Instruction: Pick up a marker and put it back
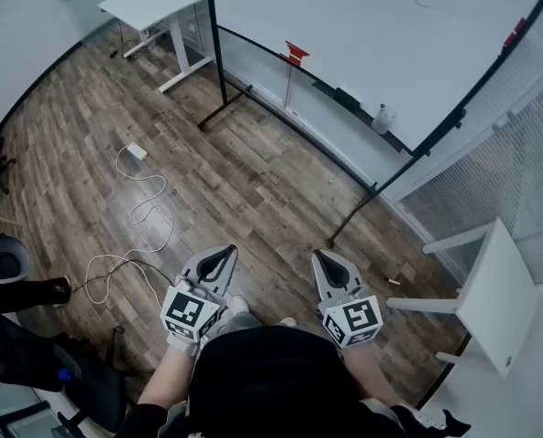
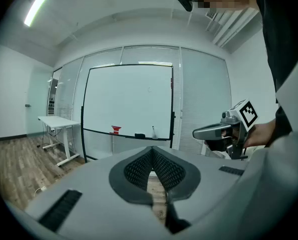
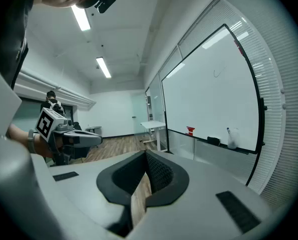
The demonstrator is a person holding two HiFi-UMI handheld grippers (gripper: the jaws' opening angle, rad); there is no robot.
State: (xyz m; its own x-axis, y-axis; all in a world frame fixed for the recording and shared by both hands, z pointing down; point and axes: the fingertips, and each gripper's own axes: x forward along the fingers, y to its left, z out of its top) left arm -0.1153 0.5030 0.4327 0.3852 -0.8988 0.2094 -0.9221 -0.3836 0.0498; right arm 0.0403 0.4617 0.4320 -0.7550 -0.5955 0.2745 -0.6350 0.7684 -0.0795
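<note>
A whiteboard (image 1: 371, 35) on a black stand rises across the room, well ahead of both grippers. Its ledge carries a red holder (image 1: 296, 53), a black eraser (image 1: 347, 97) and a white bottle (image 1: 381, 119). A small red thing (image 1: 514, 32) sits on the board's right frame; whether it is a marker I cannot tell. My left gripper (image 1: 218, 261) and right gripper (image 1: 330, 267) are held side by side over the wooden floor, both shut and empty. The left gripper view shows its pads (image 2: 152, 156) meeting, with the board (image 2: 128, 99) far beyond. The right gripper's pads (image 3: 147, 160) also meet.
A white desk (image 1: 152, 3) stands at the back left, and a white table (image 1: 499, 290) at the right. A white cable (image 1: 143, 208) loops over the floor to the left. A black chair (image 1: 2, 258) and bags sit at the left edge.
</note>
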